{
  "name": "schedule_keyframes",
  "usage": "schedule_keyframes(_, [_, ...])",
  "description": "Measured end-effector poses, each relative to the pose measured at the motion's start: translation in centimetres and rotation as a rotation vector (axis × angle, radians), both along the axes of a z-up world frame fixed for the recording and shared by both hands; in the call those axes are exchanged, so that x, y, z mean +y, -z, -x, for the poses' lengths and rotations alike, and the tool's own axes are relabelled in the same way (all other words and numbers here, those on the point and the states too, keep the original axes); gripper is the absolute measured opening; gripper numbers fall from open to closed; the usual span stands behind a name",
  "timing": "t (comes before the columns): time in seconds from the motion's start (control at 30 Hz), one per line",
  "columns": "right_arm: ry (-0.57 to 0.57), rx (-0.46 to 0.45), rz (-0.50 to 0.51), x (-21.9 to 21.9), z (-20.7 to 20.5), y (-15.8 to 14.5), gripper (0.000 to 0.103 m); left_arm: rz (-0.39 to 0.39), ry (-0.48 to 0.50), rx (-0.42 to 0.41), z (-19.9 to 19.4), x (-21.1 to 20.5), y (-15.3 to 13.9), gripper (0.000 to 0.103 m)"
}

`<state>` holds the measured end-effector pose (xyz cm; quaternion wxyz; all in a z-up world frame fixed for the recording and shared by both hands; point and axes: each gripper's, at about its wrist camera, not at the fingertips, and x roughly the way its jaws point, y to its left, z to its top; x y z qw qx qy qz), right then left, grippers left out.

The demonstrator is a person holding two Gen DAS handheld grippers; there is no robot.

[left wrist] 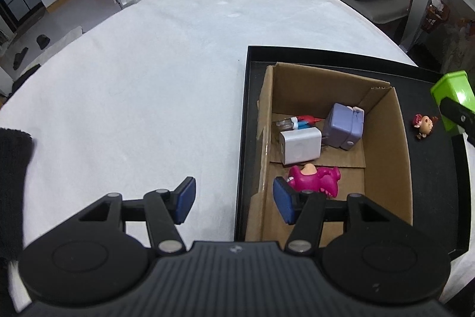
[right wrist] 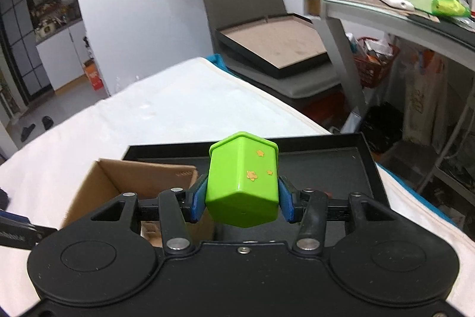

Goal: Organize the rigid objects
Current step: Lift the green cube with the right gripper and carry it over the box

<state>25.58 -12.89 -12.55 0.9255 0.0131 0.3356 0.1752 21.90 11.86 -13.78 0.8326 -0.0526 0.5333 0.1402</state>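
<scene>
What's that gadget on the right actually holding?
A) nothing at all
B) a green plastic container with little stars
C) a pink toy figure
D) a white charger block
B: the right gripper has its jaws pressed against both sides of the green container, lifted above the black tray, while the pink figure and white charger lie in the cardboard box.

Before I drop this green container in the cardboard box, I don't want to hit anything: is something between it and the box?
Nothing visible blocks the way. The right claw holds the green container in the air over the black tray, and the cardboard box is open on top, with toys on its floor.
</scene>
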Motion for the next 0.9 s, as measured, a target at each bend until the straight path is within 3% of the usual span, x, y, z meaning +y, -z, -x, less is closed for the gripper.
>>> schedule_keyframes(0.6, [-0.168, -0.018, 0.048, 6.2, 1.3, -0.4, 0.048, 0.117, 0.066, 0.02, -0.9, 1.1, 3.5, 0.052])
schedule_keyframes(0.9, [-0.277, 0.003, 0.124, 9.0, 2.1, 1.2, 0.048, 0.188, 0.077, 0.037, -1.1, 1.4, 4.8, 0.023])
